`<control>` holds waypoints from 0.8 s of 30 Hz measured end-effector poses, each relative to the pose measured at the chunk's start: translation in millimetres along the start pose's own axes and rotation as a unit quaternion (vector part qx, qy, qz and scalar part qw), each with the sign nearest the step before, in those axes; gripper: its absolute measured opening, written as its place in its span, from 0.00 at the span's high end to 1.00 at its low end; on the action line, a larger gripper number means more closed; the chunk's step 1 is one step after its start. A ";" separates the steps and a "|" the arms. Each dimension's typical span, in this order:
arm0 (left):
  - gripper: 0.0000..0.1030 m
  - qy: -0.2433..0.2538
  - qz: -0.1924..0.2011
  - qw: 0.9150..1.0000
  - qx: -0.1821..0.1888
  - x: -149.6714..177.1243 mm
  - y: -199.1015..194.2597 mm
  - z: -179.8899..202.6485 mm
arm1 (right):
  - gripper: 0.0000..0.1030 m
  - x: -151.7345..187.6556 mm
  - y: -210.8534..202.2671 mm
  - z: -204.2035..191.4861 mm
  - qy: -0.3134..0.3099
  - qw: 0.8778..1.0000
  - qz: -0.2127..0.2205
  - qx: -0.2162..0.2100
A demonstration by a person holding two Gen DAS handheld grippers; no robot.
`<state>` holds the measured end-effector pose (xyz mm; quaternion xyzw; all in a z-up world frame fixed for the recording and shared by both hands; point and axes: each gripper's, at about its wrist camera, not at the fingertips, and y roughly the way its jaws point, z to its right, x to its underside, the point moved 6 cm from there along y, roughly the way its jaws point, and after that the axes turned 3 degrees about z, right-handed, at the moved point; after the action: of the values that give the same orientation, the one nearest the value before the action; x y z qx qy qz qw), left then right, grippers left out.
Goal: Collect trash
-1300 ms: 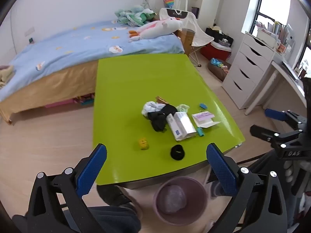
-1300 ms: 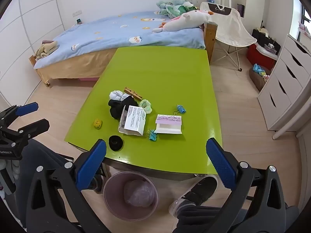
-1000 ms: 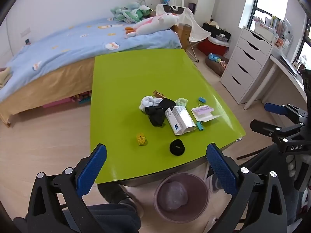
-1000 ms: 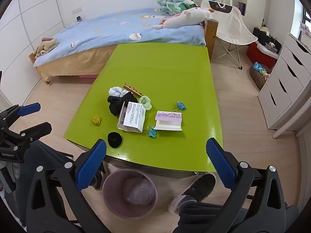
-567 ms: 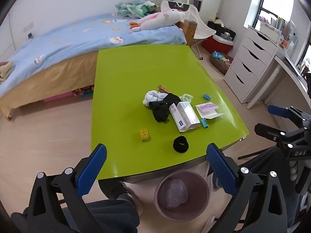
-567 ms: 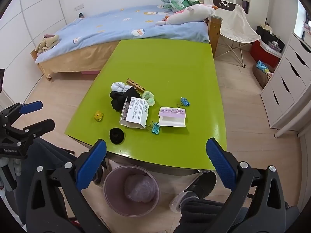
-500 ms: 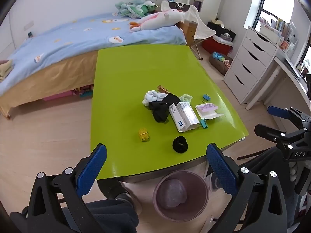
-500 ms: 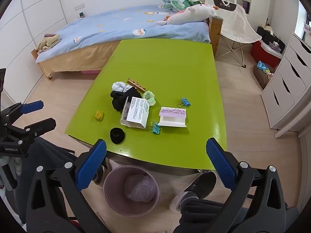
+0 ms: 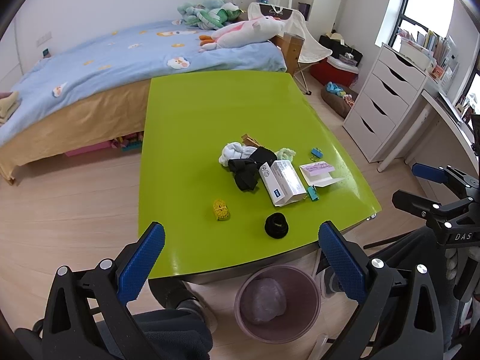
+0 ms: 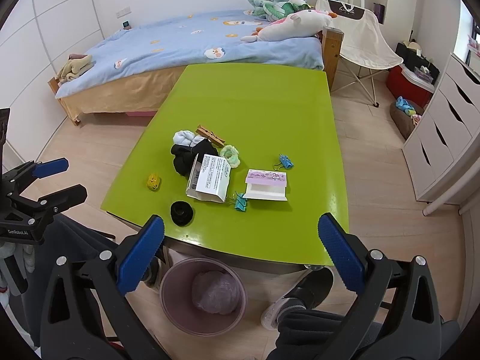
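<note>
A green table (image 9: pixel 210 111) (image 10: pixel 255 102) carries a cluster of litter: a white carton (image 9: pixel 282 181) (image 10: pixel 210 177), a purple-topped box (image 9: pixel 318 172) (image 10: pixel 265 184), black and white cloth (image 9: pixel 246 165) (image 10: pixel 187 150), a yellow lump (image 9: pixel 221 209) (image 10: pixel 154 181), a black ring (image 9: pixel 276 225) (image 10: pixel 181 209) and blue clips (image 10: pixel 286 161). A pink bin (image 9: pixel 277 300) (image 10: pixel 204 295) with a bag stands on the floor at the near edge. My left gripper (image 9: pixel 240 258) and right gripper (image 10: pixel 240 249) are open and empty, held back above the bin.
A bed (image 9: pixel 120 60) with plush toys stands beyond the table. White drawers (image 9: pixel 387 102) and a desk stand at the right, a folding chair (image 10: pixel 360 30) at the back. The person's legs and shoe (image 10: pixel 300 303) are by the bin.
Both views shifted slightly as the grippers drifted. Nothing on the table moved, and both grippers stay open.
</note>
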<state>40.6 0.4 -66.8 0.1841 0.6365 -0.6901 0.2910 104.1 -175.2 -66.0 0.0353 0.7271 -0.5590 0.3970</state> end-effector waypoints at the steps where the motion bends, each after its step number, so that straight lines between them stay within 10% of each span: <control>1: 0.05 0.000 0.000 1.000 0.000 -0.2 -0.1 0.2 | 0.03 0.0 -0.1 0.0 0.000 1.000 0.000 0.000; 24: 0.05 -0.001 -0.003 1.000 -0.001 0.1 2.2 -1.4 | 0.03 2.8 2.5 1.0 0.002 1.000 -0.004 -0.001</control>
<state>41.7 1.7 -68.7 0.1814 0.6373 -0.6906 0.2899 104.0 -176.2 -69.7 0.0333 0.7284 -0.5602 0.3932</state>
